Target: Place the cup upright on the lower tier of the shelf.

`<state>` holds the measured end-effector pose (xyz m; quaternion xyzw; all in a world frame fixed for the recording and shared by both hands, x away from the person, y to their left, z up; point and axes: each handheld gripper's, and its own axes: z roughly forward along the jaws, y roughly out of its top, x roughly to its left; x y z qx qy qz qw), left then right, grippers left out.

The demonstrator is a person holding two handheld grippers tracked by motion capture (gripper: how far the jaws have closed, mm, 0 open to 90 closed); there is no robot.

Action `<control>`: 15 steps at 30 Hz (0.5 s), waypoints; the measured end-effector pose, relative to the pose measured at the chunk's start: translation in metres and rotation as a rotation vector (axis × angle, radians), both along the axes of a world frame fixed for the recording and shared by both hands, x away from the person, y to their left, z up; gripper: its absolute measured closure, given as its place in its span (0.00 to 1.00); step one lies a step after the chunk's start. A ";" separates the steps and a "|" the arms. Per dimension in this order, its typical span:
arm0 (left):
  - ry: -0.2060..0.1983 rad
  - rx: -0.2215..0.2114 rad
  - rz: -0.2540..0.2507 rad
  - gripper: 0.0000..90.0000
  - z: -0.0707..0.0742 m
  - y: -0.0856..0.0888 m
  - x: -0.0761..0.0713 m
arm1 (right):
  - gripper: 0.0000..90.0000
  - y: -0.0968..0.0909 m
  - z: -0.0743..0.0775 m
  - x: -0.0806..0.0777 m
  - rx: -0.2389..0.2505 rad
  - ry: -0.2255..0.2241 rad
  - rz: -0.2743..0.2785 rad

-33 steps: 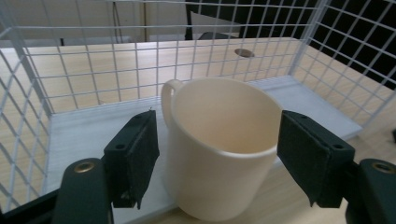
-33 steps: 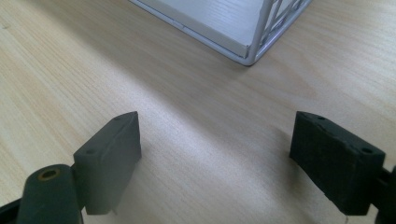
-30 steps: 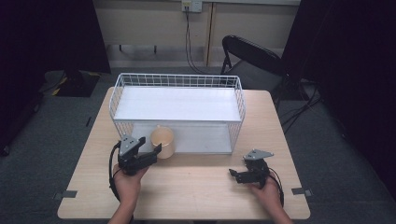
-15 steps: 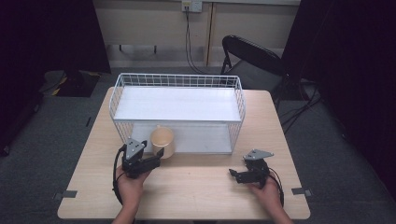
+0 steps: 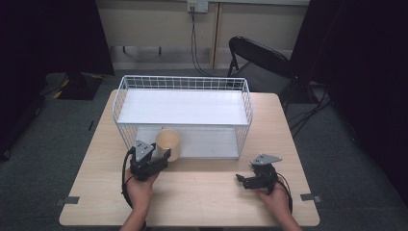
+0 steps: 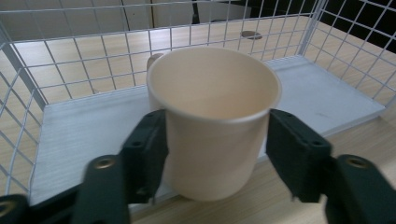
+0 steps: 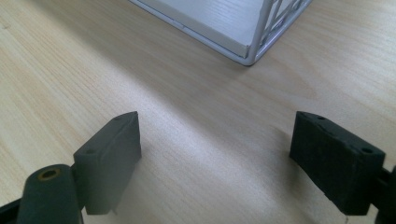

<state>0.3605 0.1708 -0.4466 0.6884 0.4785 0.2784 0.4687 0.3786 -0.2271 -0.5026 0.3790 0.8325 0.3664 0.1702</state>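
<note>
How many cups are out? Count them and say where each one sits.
1. The cup stands at the front left of the wire rack, on its lower shelf edge, between the left gripper jaws. None seems hidden.

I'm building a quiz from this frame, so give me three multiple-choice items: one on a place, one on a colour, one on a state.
1. Where is the cup?
A. at the wire rack's open lower shelf
B. on the chair
C. on the floor

2. What colour is the cup?
A. blue
B. cream
C. black

3. How is the right gripper?
A. shut on a cup
B. open above bare table
C. inside the rack

Answers: A, it stands at the lower shelf's front edge; B, cream all over; B, jaws apart with wood between.
</note>
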 end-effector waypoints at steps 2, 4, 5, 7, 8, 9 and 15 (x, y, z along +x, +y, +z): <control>0.002 0.002 0.006 0.50 -0.001 -0.001 0.001 | 0.18 0.000 0.000 0.000 0.000 0.000 0.000; -0.001 0.009 0.001 0.58 -0.002 -0.001 0.001 | 0.18 0.000 0.000 0.000 0.000 0.000 0.000; -0.001 0.011 0.000 0.60 -0.002 -0.001 0.002 | 0.18 0.000 0.000 0.000 0.000 0.000 0.000; 0.000 0.013 0.002 0.62 -0.002 -0.002 0.002 | 0.18 0.000 0.000 0.000 0.000 0.000 0.000; -0.003 0.021 0.001 0.64 -0.002 -0.002 0.003 | 0.18 0.000 0.000 0.000 0.001 -0.001 -0.001; -0.002 0.021 0.004 0.65 -0.002 -0.003 0.003 | 0.18 0.000 0.000 0.000 0.001 -0.001 -0.001; -0.004 0.028 0.011 0.72 -0.001 -0.004 0.006 | 0.18 0.000 0.000 0.000 0.000 0.000 0.000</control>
